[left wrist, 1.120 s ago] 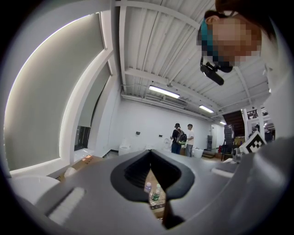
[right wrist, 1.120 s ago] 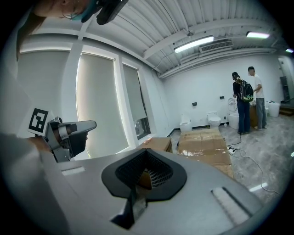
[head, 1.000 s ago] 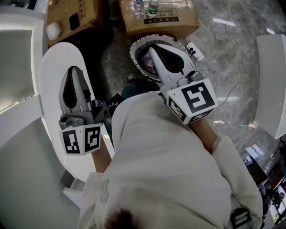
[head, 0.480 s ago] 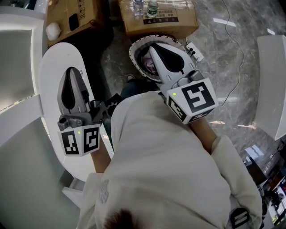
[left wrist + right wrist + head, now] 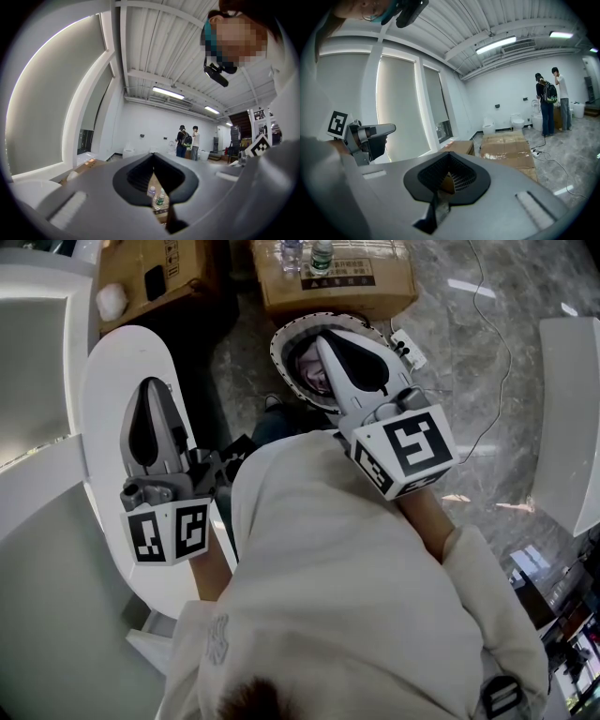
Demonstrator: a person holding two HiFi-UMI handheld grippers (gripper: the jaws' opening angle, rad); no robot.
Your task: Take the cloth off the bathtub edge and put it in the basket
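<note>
In the head view a round white basket point(image 5: 281, 341) with a dark-trimmed rim stands on the marble floor. A pinkish cloth point(image 5: 309, 377) lies inside it. My right gripper point(image 5: 322, 339) hangs over the basket with its jaws shut and nothing between them; in the right gripper view point(image 5: 449, 154) only the basket's mesh shows through the gap behind the tips. My left gripper point(image 5: 150, 387) is held level over a white oval ledge point(image 5: 108, 362), away from the basket. Its jaws meet at the tip point(image 5: 153, 154) and hold nothing.
Two cardboard boxes point(image 5: 342, 282) point(image 5: 150, 273) sit beyond the basket, one with bottles point(image 5: 321, 257) on top. A power strip point(image 5: 411, 347) and its cable lie on the floor to the right. White tub surfaces point(image 5: 37, 362) fill the left; a white panel point(image 5: 567, 409) stands at right. Two people point(image 5: 187, 143) stand far off.
</note>
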